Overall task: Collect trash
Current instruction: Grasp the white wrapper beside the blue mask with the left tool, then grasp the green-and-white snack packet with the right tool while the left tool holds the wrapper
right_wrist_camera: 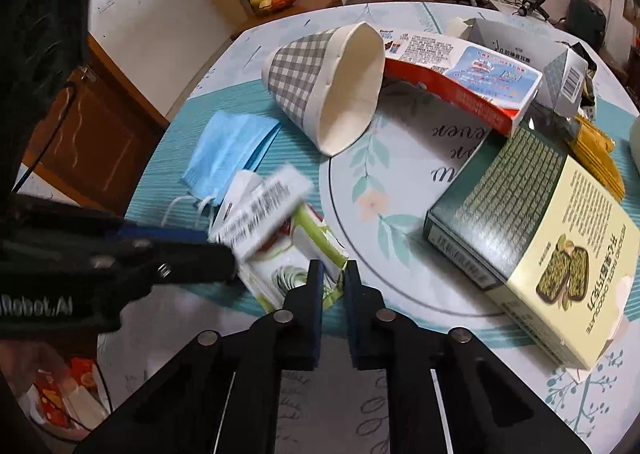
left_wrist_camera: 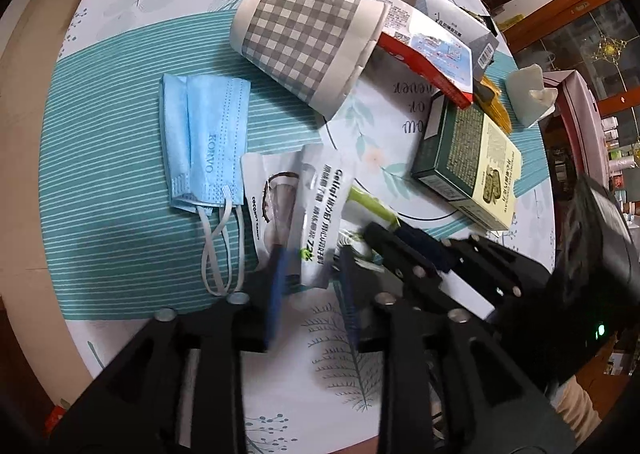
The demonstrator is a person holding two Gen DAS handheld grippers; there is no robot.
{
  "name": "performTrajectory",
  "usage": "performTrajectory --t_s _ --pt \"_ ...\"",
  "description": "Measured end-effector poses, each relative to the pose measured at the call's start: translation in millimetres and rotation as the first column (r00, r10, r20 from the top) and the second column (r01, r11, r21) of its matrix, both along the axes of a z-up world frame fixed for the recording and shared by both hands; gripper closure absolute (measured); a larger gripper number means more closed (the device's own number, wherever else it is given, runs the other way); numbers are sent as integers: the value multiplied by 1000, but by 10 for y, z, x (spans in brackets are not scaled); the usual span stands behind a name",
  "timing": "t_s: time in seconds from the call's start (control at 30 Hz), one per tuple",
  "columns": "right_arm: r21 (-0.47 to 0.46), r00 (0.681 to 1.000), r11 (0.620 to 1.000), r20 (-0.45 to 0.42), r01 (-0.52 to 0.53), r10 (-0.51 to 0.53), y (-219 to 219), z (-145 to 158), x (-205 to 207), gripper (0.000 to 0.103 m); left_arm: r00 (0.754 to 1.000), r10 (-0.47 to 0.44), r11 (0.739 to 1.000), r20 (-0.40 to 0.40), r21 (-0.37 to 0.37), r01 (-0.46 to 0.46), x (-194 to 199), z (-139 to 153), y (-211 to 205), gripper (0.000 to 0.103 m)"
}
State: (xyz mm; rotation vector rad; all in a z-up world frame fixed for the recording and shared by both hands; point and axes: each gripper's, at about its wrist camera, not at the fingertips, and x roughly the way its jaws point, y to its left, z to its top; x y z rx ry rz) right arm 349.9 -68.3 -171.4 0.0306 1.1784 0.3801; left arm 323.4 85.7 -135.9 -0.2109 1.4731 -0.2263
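Observation:
Trash lies on a round table. My left gripper [left_wrist_camera: 310,258] is closed around a white printed sachet [left_wrist_camera: 320,206], which looks lifted and blurred in the right wrist view [right_wrist_camera: 264,210]. My right gripper [right_wrist_camera: 332,274] is nearly shut on the corner of a white-and-green wrapper [right_wrist_camera: 296,266], also seen in the left wrist view [left_wrist_camera: 368,206]. A coconut-candy wrapper [left_wrist_camera: 272,206] lies under the sachet. A blue face mask [left_wrist_camera: 204,142] lies to the left. A grey checked paper cup [left_wrist_camera: 304,42] lies on its side behind.
A green-and-cream biscuit box [right_wrist_camera: 540,246] lies at the right. A red-and-white carton [right_wrist_camera: 460,82] and a grey opened box [right_wrist_camera: 560,74] lie behind it. Yellow packets [right_wrist_camera: 596,158] and a crumpled tissue [left_wrist_camera: 528,90] are at the far right. The table edge [left_wrist_camera: 76,334] is near on the left.

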Motion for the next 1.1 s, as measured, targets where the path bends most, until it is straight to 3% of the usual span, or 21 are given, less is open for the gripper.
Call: performTrajectory --t_s 0.63,0.73,0.87,1.1 --pt "-9 991 991 1 134 -134 -349 296 -765 100 996 -90 992 13 89 89 -32 -132 -260 72" --pt "-6 986 986 1 164 -164 -454 348 -882 100 989 -141 984 47 114 135 -23 -55 -358 70" --pt "14 975 975 9 224 -224 -558 391 -889 100 973 -210 968 90 158 195 48 18 -494 53" --pt "44 964 963 13 267 -267 -624 405 -834 100 928 -368 920 50 164 356 281 -28 -747 50"
